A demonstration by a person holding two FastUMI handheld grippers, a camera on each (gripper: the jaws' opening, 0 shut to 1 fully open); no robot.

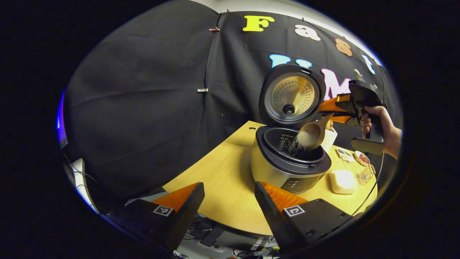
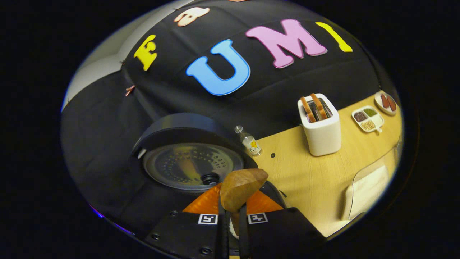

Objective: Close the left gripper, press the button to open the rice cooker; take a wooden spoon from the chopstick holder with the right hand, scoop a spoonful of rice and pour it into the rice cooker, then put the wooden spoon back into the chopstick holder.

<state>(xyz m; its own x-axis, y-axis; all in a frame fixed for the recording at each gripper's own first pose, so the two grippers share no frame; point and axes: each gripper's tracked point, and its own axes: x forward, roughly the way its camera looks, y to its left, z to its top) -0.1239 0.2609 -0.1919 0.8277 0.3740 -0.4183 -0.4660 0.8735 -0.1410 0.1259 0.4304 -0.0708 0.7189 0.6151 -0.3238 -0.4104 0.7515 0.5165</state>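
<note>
- Two grippers logged, one wooden spoon [image 1: 313, 133] in play.
- Spoon: bowl poised directly above the open pot of the rice cooker [image 1: 289, 163], tipped down toward the pot's near-left side, white rice [image 1: 303, 139] sliding off its lip into the pot. Long axis ran from the bowl up and away to the right gripper [image 1: 332, 108], handle higher than bowl.
- Rice cooker: stood on the wooden table [image 1: 222, 176], lid [image 1: 291, 95] swung up and upright behind the pot, inner plate facing forward.
- Right gripper: held by a hand [image 1: 381, 131] at the far side of the cooker, much the nearer of the two to the pot. In the right gripper view, fingers [image 2: 215, 230] drawn almost together, clamped on the spoon handle, spoon back [image 2: 241, 192] rising just ahead of them with the lid [image 2: 187, 165] beyond.
- Left gripper [image 1: 226, 205]: parked low at the table's near edge, well short of the cooker; fingers [image 1: 275, 207] spread wide, holding nothing, touching nothing.
- Judged step: pour under way, not yet emptied; spoon's return to the chopstick holder outstanding.
- Bystanders noted on the table: toaster [image 2: 321, 126], small bottle [image 2: 248, 141], divided dish [image 2: 368, 118].
</note>
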